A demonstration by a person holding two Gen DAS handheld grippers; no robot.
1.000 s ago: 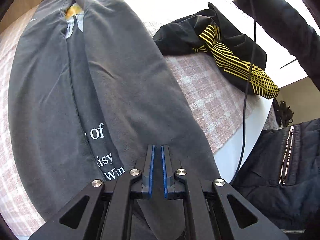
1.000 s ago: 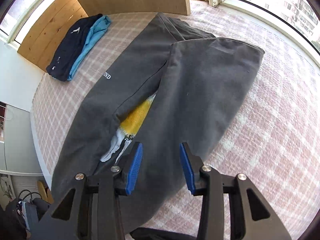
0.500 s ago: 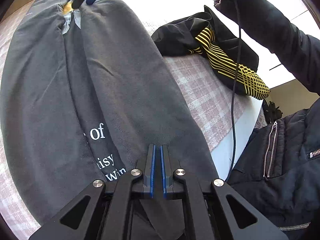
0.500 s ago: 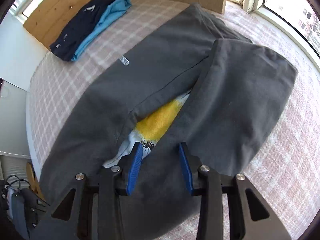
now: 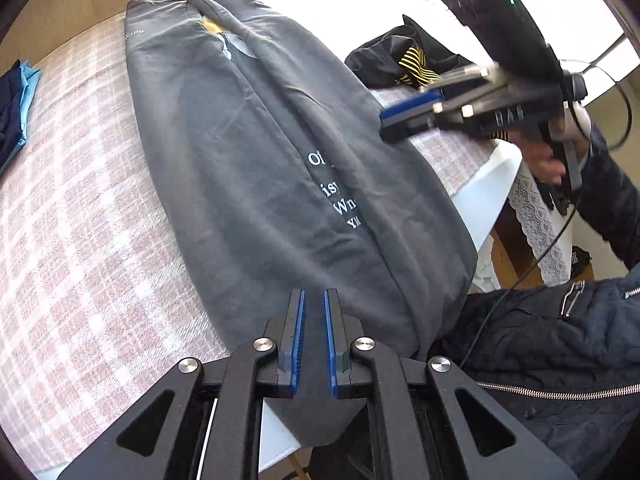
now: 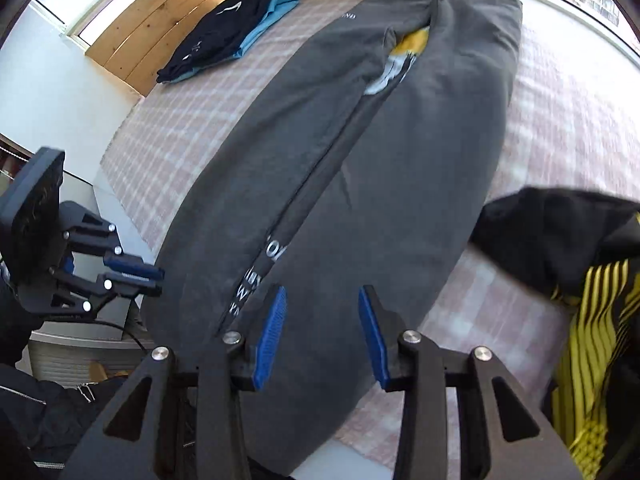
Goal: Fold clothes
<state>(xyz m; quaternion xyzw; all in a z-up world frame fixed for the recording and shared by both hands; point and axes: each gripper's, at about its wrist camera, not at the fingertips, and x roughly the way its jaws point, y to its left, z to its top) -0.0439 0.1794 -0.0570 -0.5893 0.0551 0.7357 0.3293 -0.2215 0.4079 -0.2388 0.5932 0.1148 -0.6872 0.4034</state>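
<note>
A dark grey T-shirt (image 5: 260, 152) lies lengthwise on the pink checked bed (image 5: 72, 220), both sides folded inward, white lettering and a yellow print showing in the gap. It also shows in the right wrist view (image 6: 400, 168). My left gripper (image 5: 314, 332) is slightly open over the shirt's near hem, jaws a small gap apart, cloth below them. My right gripper (image 6: 322, 328) is open and empty above the shirt's near end; it also appears in the left wrist view (image 5: 404, 114) at the shirt's right edge. The left gripper shows in the right wrist view (image 6: 134, 276).
A black and yellow striped garment (image 6: 560, 264) lies crumpled on the bed right of the shirt; it also shows in the left wrist view (image 5: 404, 60). A folded navy and light blue stack (image 6: 236, 28) lies at the far side by the wooden headboard. The bed's near edge (image 5: 492, 184) is close.
My left gripper has opened slightly and let go of the hem. My right gripper has moved from the shirt's collar end down to its near end.
</note>
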